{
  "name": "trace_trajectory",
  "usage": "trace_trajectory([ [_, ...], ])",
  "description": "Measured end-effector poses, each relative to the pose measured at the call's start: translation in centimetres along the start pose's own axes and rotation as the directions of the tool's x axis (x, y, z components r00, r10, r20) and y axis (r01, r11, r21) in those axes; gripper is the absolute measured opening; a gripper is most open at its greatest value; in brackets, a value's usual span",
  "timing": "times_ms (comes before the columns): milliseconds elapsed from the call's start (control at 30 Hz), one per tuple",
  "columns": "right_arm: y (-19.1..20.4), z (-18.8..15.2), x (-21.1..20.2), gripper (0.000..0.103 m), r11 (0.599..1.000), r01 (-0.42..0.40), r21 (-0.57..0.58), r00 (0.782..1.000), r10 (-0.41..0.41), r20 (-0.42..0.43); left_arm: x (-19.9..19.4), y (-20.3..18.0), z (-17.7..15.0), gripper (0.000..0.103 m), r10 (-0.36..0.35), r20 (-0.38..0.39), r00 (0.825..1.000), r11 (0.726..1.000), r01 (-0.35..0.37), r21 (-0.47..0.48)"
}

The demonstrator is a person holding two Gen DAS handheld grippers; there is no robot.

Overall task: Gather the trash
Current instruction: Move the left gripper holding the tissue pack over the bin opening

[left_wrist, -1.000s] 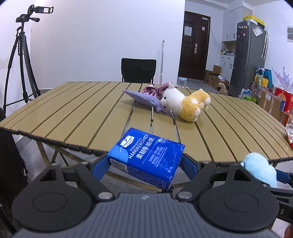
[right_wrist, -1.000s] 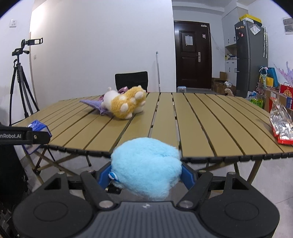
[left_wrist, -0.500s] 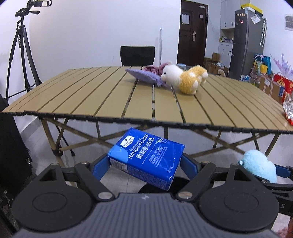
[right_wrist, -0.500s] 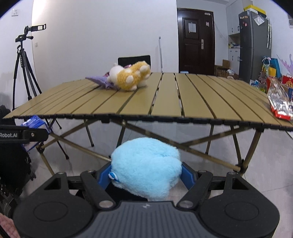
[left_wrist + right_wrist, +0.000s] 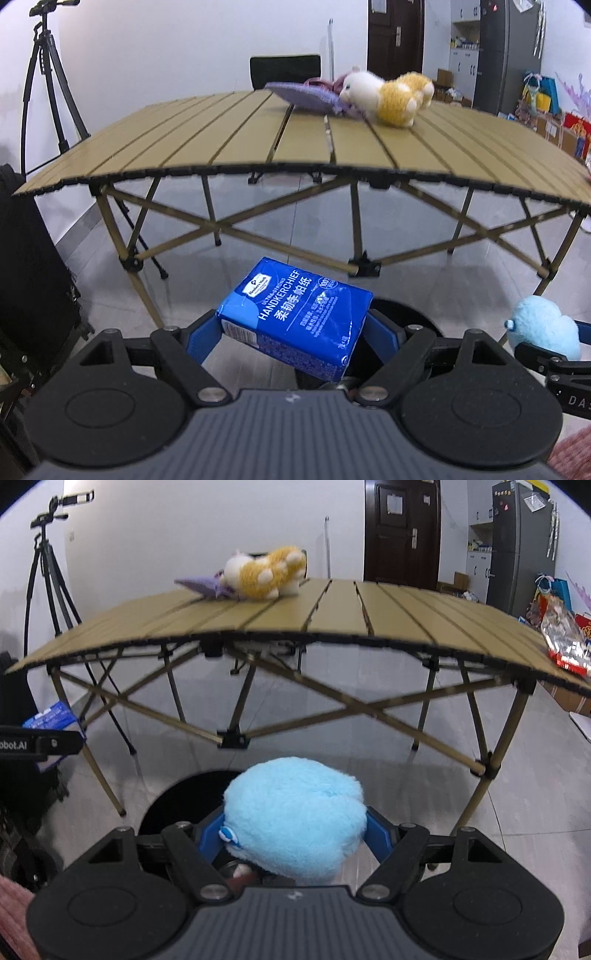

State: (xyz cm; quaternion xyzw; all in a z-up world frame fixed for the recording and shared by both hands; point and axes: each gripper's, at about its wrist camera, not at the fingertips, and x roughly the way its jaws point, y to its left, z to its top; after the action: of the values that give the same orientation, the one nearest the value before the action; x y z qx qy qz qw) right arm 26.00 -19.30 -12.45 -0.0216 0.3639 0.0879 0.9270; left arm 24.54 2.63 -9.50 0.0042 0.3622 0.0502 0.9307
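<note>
A slatted tan folding table (image 5: 229, 133) on crossed metal legs fills both views, a fuzzy white-and-yellow plush animal (image 5: 388, 94) lying on a purple cloth (image 5: 306, 98) at its far side. Below, over a round black bin (image 5: 177, 805) on the glossy floor, the right gripper (image 5: 295, 834) pinches a fluffy light-blue plush ball (image 5: 295, 819); the left gripper (image 5: 295, 325) clamps a boxy blue handkerchief tissue pack (image 5: 295, 319), tilted, in shiny film

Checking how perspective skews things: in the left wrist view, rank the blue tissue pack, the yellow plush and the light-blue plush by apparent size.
1. blue tissue pack, nearest the camera.
2. yellow plush.
3. light-blue plush, partly cut off, so this place is unsure.
</note>
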Motion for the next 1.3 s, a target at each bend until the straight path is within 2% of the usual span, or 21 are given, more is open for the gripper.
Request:
trace_trajectory([
  [267, -0.6, -2.1, 1.7, 0.075, 0.999, 0.03, -0.025, 0.996, -0.032, -0.079, 1.9, 0.6, -2.1, 0.084, 0.057, -0.075, 0.996, 0.998, -0.055, 0.034],
  [533, -1.3, -3.5, 4.0, 0.075, 0.999, 0.047, -0.018, 0.986, -0.049, -0.16, 4.0, 1.3, -3.1, 0.084, 0.086, -0.162, 0.983, 0.996, -0.081, 0.036],
  [1300, -4.7, -5.2, 7.3, 0.075, 0.993, 0.104, 0.047, 0.96, -0.088, -0.266, 7.2, -1.2, -1.4, 0.084, 0.047, -0.289, 0.956, 0.999, -0.051, -0.007],
])
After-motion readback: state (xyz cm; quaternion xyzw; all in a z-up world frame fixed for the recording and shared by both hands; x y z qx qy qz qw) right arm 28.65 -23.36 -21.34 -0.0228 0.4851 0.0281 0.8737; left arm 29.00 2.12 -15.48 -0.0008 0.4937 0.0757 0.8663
